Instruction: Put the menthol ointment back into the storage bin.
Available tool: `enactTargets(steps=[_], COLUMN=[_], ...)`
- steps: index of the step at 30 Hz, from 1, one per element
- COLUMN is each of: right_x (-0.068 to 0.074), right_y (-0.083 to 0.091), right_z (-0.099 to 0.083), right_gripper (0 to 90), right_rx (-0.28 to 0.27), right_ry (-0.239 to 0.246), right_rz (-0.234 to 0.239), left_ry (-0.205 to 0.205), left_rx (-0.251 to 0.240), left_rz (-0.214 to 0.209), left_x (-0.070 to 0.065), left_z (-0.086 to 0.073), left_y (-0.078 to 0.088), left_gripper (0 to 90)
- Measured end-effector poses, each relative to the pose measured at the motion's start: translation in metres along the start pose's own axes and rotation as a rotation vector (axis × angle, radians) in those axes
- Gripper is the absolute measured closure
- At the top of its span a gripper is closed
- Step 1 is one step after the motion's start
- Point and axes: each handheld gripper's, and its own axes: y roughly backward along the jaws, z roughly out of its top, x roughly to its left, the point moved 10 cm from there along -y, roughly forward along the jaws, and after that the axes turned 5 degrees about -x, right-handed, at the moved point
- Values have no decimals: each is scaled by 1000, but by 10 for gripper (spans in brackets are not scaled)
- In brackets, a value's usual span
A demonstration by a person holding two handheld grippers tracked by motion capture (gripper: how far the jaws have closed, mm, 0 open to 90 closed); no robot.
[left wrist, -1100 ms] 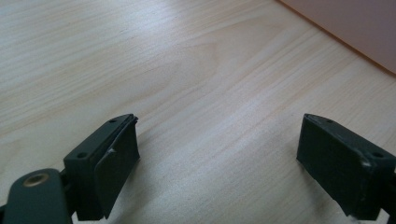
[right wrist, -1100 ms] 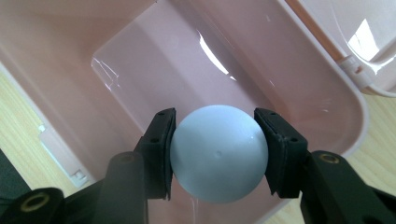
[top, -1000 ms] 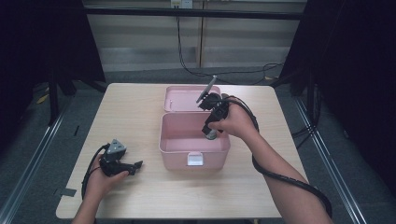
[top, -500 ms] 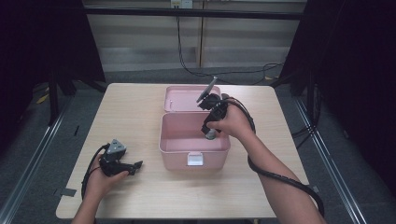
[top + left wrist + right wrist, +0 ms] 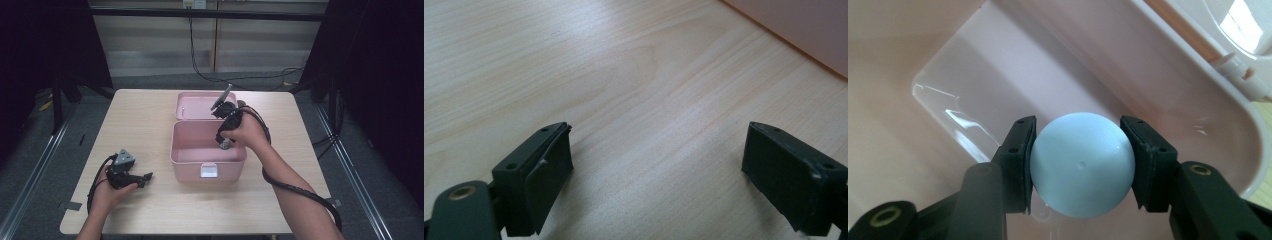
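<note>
Right gripper [image 5: 1080, 167] jaws pinch pale blue ball [image 5: 1082, 165] over pink box [image 5: 938, 60]; smooth ball may slip, bounce out. Left gripper [image 5: 659, 175] jaws spread, idle.

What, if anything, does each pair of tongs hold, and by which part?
The right tongs pinch a pale blue ball across its middle, over the pink box. The left tongs hold nothing.

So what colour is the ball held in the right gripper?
Pale blue. The ball shows best in the right gripper view, held over the pink box.
</note>
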Motion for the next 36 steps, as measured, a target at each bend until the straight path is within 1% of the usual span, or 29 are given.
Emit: enactTargets(steps=[1, 2, 5, 7, 12, 14, 18, 23, 24, 26, 27, 31, 36], right_x=[1, 0, 0, 0, 0, -1, -1, -2, -2, -3, -3, -3, -3], right_y=[-1, -3, -5, -6, -8, -9, -12, -16, -16, -17, -18, -22, -29], right_z=[0, 0, 0, 0, 2, 2, 3, 3, 3, 3, 3, 3, 4], right_gripper=[505, 505, 505, 505, 505, 505, 505, 505, 505, 505, 505, 505, 504], right_rx=[0, -2, 1, 0, -1, 1, 2, -6, -1, -2, -2, -4, -20], right_ry=[-11, -5, -9, -13, -21, -12, -25, -26, -20, -27, -24, -43, -59], right_rz=[9, 5, 6, 0, -1, -5, -9, -19, -18, -27, -22, -18, -13], left_ry=[0, 0, 0, 0, 0, 0, -2, -1, 0, 0, 0, -4, -4], left_rx=[0, 0, 0, 0, 0, 0, 0, 0, -1, -1, -1, 1, 1], left_rz=[0, 0, 0, -1, 0, 0, 0, -1, 0, 0, 0, -1, -1], left_x=[0, 0, 0, 0, 0, 0, 0, 0, 0, 0, 0, 0, 0], left_z=[0, 0, 0, 0, 0, 0, 0, 0, 0, 0, 0, 0, 0], left_y=[0, 0, 0, 0, 0, 0, 0, 0, 0, 0, 0, 0, 0], left_gripper=[121, 121, 121, 121, 121, 121, 121, 120, 121, 120, 120, 120, 120])
